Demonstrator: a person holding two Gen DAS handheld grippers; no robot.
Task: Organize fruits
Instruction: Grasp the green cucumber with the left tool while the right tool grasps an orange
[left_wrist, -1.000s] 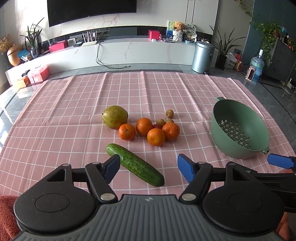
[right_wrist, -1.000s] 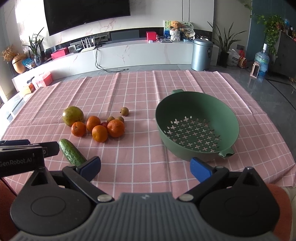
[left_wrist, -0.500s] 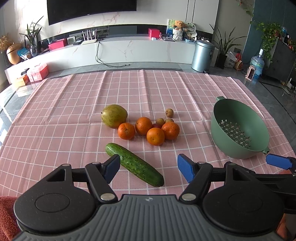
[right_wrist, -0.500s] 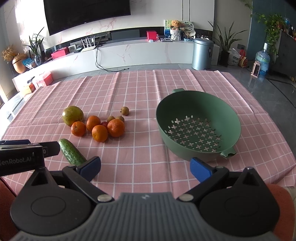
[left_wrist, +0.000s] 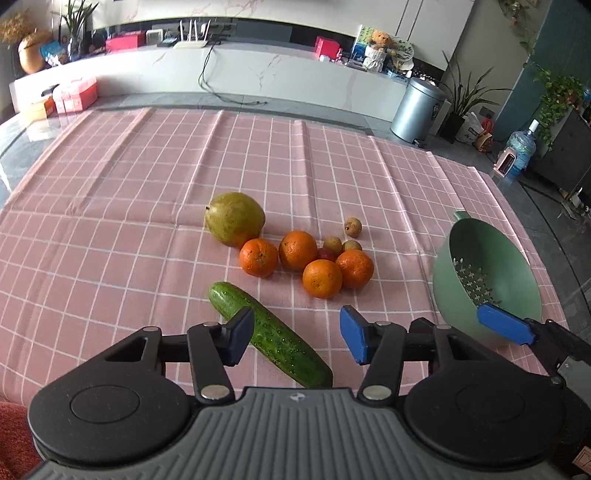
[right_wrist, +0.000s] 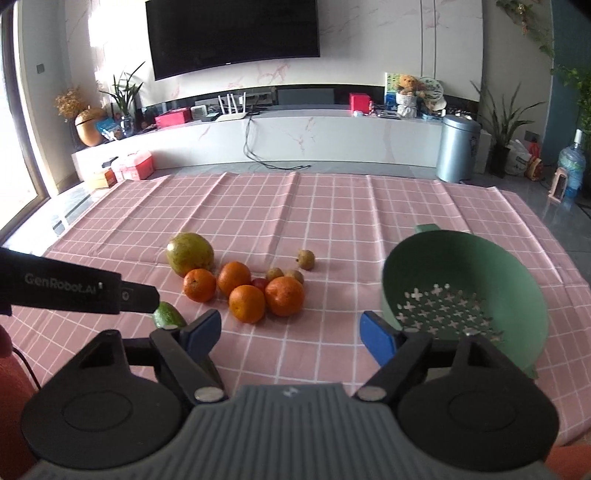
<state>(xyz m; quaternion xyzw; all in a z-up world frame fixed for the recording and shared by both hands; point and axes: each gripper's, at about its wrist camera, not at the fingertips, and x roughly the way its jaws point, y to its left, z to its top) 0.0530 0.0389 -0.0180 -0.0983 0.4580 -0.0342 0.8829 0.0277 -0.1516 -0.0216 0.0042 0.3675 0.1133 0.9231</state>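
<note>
1. Four oranges (left_wrist: 295, 262), a pear (left_wrist: 234, 223) and a cucumber (left_wrist: 271, 339) lie mid-cloth; the colander (right_wrist: 461, 291) sits toward the right edge.
2. Left gripper (left_wrist: 297, 336) and right gripper (right_wrist: 291, 332) have just been narrowing, jaws apart, nothing clamped.
3. Straddle the cucumber squarely before squeezing; it may roll.

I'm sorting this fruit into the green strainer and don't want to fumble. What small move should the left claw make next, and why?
Probably ease the left claw, whose jaws have just been closing, down around the cucumber: it lies between the pads, untouched, and the strainer is empty.
</note>
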